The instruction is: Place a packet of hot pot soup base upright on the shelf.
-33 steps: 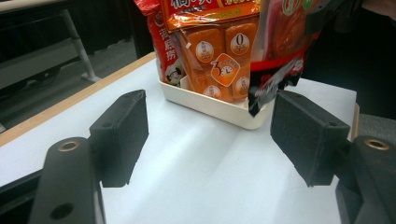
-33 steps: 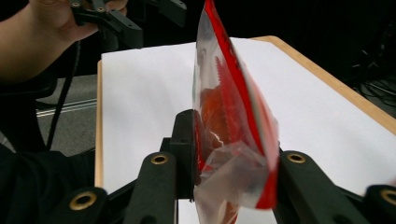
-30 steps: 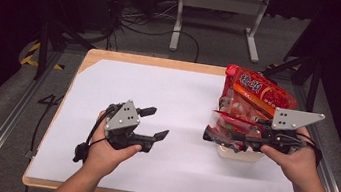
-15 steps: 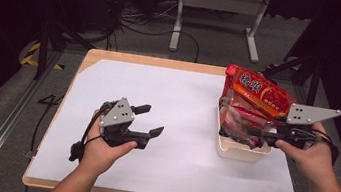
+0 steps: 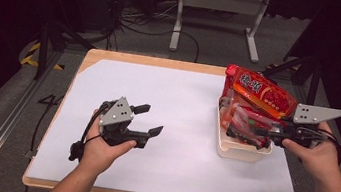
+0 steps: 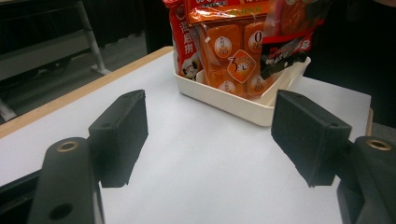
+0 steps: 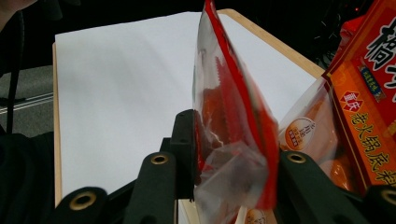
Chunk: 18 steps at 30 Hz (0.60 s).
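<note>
Right claw (image 7: 229,186) pinches a glossy crinkled red pouch (image 7: 231,126); left claw (image 6: 210,140) spread.

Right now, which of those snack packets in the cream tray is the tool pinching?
The red-edged clear plastic packet, clamped between the right gripper; the orange packets stand free in the cream tray.

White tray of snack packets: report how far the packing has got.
Done: several orange and red packets stand in the shallow white plastic tray. In hand: the right gripper is clamped on a red-edged clear packet over the tray. Left: releasing it; the left gripper is open and idle above the white sheet.
</note>
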Tool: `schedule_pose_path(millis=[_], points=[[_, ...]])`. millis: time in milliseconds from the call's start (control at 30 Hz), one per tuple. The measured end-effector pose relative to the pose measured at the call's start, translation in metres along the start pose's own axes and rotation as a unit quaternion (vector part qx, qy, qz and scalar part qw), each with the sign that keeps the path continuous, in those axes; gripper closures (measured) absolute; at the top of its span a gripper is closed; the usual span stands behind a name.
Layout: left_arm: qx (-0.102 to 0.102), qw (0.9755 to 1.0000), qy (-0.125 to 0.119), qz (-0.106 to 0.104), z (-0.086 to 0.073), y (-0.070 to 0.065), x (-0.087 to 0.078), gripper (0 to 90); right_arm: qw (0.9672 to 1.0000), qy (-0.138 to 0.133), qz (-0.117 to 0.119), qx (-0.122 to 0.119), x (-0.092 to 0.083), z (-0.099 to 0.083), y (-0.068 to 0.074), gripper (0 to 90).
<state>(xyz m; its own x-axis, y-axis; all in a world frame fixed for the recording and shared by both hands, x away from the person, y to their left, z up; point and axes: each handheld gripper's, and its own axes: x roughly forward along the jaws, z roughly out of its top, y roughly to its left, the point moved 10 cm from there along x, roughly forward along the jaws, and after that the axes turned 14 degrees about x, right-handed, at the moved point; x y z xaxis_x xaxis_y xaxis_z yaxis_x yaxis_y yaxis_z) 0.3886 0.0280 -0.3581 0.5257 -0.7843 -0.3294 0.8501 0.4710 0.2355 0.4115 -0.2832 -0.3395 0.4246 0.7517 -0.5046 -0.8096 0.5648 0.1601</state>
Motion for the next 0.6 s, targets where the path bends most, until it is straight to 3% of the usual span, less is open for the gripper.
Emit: schedule_pose_path(millis=[200, 600], points=[[-0.001, 1.0, 0.001, 0.001, -0.001, 0.001, -0.001, 28.3, 1.0, 0.003, 0.002, 0.003, 0.0, -0.005, -0.004, 69.7], [-0.011, 0.9999, 0.007, 0.01, -0.006, 0.003, -0.006, 28.2, 0.9995, 0.011, 0.028, 0.002, 0.004, -0.012, -0.003, 69.7]])
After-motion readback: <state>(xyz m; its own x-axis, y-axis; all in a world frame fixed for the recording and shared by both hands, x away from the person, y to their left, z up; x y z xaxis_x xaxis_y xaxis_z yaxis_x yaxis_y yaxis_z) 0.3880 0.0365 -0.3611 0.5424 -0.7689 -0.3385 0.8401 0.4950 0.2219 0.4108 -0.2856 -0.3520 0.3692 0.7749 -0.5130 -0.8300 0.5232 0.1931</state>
